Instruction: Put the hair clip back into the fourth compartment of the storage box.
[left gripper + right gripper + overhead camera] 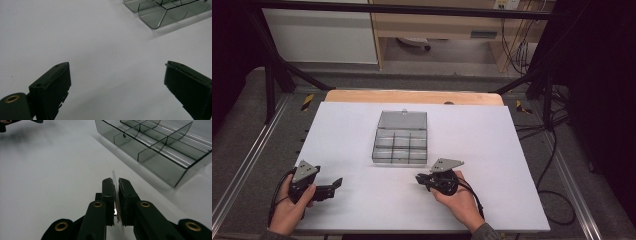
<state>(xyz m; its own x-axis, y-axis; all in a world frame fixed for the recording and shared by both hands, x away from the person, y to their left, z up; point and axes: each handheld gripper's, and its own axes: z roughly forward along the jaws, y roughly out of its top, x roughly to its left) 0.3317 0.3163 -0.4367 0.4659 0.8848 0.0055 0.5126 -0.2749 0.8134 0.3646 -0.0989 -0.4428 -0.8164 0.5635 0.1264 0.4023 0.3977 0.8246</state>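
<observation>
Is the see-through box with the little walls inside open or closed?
Open. The clear box has its lid flipped back flat on the table behind it, and the high view looks straight down into its compartments.

Thin clear piece (115, 195) mostly hidden between right gripper (115, 185) jaws, perhaps a divider.

The white sheet (362, 130) is evenly and brightly lit from above, while the room around the table falls into near black at the left and right edges. The high view is soft and slightly grainy. Glare streaks run along the box (160, 147) walls in the right gripper view. The box (160, 12) casts a faint shadow; near jaws are dark and blurred
</observation>
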